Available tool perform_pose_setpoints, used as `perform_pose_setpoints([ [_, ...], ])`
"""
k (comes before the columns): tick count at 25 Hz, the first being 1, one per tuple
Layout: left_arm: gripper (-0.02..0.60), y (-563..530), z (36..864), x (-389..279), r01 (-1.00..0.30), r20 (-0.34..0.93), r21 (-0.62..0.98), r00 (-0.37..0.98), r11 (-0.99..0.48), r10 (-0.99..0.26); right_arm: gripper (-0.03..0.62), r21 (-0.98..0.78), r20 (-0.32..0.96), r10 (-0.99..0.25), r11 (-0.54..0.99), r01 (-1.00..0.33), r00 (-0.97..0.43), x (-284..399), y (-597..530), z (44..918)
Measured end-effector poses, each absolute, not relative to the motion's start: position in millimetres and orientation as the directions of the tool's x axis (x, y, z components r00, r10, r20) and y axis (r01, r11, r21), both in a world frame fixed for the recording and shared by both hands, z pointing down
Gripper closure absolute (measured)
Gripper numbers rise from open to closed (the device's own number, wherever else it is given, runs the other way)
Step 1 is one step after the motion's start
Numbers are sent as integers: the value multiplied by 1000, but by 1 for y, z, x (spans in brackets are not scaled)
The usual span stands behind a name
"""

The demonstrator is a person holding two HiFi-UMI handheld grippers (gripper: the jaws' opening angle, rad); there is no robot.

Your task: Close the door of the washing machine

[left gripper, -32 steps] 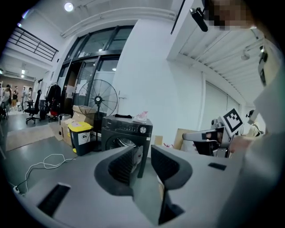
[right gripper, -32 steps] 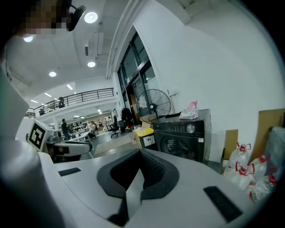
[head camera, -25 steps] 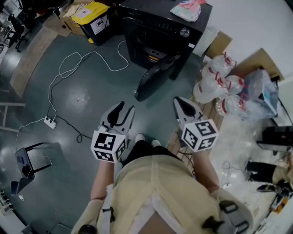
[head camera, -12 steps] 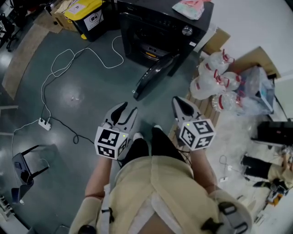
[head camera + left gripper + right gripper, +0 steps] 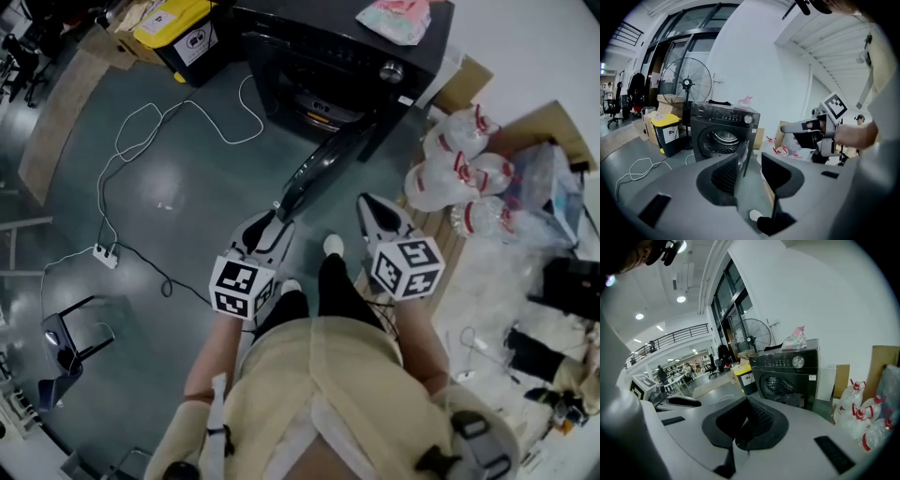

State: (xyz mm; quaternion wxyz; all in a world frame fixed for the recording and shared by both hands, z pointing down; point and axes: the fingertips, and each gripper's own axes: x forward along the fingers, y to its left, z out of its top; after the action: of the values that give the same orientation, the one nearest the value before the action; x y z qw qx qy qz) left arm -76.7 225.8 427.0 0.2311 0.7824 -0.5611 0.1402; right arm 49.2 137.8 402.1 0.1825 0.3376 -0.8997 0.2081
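Door (image 5: 326,167) stands open, its free edge just ahead of the open, empty left gripper (image 5: 265,228); closed right gripper (image 5: 373,214) lies farther off.

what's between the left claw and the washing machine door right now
Nothing but a short strip of bare grey floor: in the head view the open left claw points at the free edge of the door without touching it.
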Motion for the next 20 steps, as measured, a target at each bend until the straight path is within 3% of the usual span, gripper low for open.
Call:
perform_pose_setpoints([
  [20, 443, 118, 541, -52, -957, 729, 32, 221, -290, -648, 589, -326, 565, -354, 734, -596, -745, 50, 35, 477],
])
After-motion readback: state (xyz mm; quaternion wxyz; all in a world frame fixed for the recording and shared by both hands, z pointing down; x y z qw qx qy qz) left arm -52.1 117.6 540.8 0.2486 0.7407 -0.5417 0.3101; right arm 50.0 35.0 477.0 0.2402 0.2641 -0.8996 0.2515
